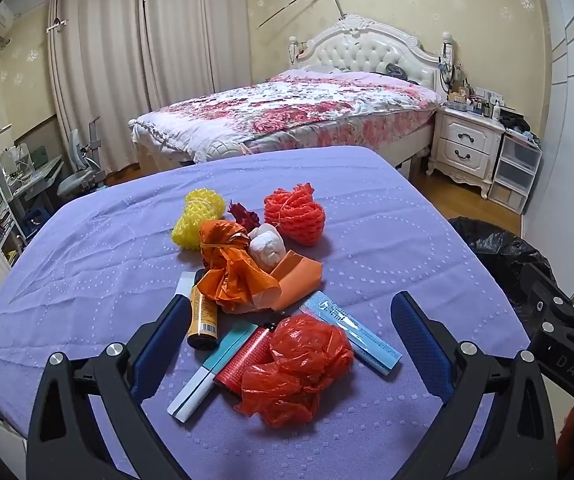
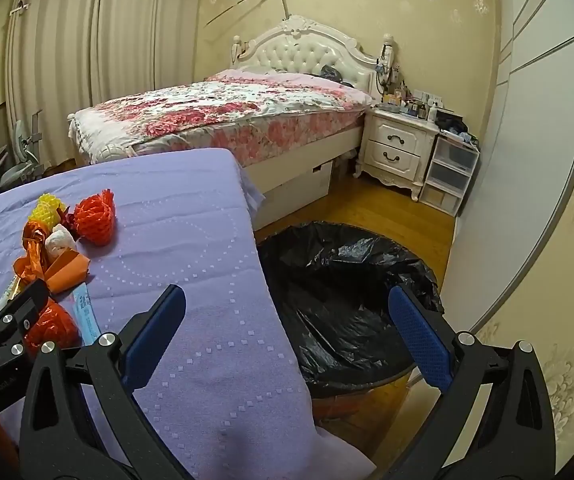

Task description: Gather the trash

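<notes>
- Trash sits in a loose heap on the purple cloth point(image 1: 87, 272) covering the table, about mid-table and toward its left as the right camera sees it.
- Nearest is a crumpled red plastic bag point(image 1: 299, 368), glossy and wrinkled, lying between the left gripper point(image 1: 291, 344) fingers without touching them.
- Its jaws stand wide, nothing gripped.
- Just left of the red bag lie a red packet point(image 1: 247, 356) and a teal-and-white box point(image 1: 211, 368), side by side; to the right, a pale blue flat box point(image 1: 355, 336) angled away.
- A small orange bottle point(image 1: 203, 320) with a barcode label lies close by the left finger.
- Behind those, a knotted orange plastic bag point(image 1: 231, 268), a folded orange sheet point(image 1: 299, 276) and a white wad point(image 1: 267, 248).
- Farthest back: a yellow foam net point(image 1: 199, 216) on the left, a red foam net point(image 1: 295, 216) on the right, something dark red between them.
- The right gripper point(image 2: 287, 332) hangs over the table's right edge, jaws spread wide and empty.
- Below it on the floor, right of the table, stands a bin lined with a black bag point(image 2: 343, 292), mouth open.
- A floral bed point(image 1: 287, 112) fills the far room.
</notes>
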`<control>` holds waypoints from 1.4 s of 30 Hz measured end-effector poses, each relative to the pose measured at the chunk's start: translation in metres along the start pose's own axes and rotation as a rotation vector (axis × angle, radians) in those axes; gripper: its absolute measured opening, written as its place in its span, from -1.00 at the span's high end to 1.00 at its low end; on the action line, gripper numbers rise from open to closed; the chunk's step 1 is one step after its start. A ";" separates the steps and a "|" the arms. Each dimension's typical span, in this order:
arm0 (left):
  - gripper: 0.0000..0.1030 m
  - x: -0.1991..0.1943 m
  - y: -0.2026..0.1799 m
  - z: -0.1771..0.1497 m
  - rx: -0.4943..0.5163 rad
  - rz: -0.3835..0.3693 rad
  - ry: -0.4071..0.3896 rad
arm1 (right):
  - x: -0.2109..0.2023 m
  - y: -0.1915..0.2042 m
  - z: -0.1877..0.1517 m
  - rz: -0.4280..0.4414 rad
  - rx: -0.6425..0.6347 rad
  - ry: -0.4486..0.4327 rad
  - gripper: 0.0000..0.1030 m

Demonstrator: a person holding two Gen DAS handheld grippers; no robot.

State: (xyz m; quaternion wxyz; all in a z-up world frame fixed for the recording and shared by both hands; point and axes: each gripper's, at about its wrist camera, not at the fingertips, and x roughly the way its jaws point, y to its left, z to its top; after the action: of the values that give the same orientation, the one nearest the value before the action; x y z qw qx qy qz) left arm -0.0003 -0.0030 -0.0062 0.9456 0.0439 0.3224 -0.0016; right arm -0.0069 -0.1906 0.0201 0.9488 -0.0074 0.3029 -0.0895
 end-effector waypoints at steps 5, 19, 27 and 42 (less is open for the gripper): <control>-0.89 0.000 -0.001 -0.001 0.000 0.001 0.001 | 0.001 -0.002 0.000 0.003 0.008 0.013 -0.92; -0.89 0.000 -0.004 0.001 -0.007 -0.006 0.011 | 0.004 -0.001 -0.003 0.007 0.013 0.023 -0.92; -0.89 0.002 -0.003 0.000 -0.012 -0.008 0.016 | 0.004 0.000 -0.004 0.008 0.016 0.026 -0.92; -0.89 0.004 -0.001 -0.004 -0.022 -0.027 0.032 | 0.004 0.001 -0.008 0.009 0.017 0.030 -0.92</control>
State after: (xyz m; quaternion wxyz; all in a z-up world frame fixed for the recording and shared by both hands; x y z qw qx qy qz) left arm 0.0009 -0.0036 -0.0121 0.9406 0.0292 0.3382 -0.0099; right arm -0.0079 -0.1897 0.0108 0.9445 0.0032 0.3164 -0.0880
